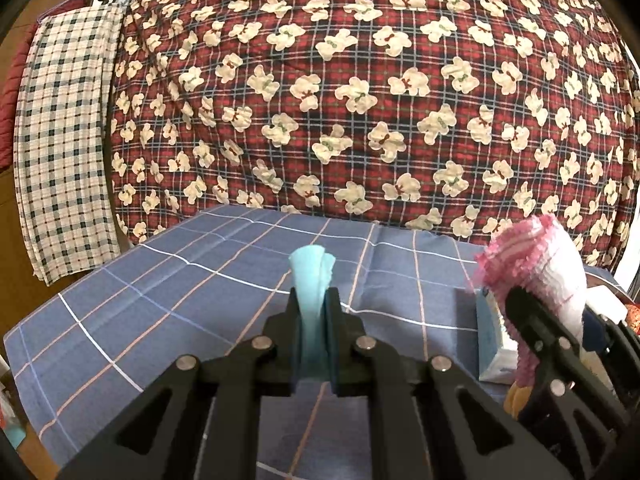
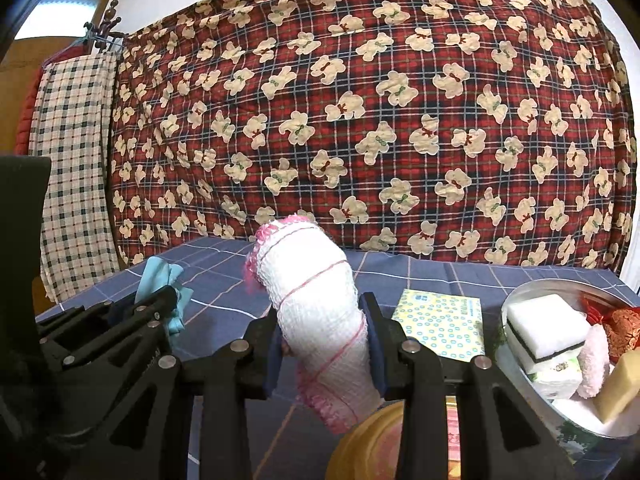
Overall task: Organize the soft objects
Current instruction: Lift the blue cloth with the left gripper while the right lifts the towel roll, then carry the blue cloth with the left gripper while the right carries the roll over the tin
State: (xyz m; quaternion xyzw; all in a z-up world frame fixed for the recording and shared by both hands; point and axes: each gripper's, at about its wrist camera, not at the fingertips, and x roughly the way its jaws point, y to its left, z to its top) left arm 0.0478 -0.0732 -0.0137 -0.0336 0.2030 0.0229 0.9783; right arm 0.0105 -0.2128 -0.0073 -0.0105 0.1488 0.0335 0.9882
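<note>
My left tongs: squeezed tight on a light blue cloth, so it stands up and cannot slip out.
My right tongs: pinching a white and pink netted cloth round its middle, lifted above the bench, I think so I can carry it.
Yellow dish: right under my right tongs, maybe where the netted cloth goes.
Round tray: on my right, already holding a sponge and other soft bits.
Paper pack: flat on the bench, beside the tray.
Bear blanket: hanging far behind.
</note>
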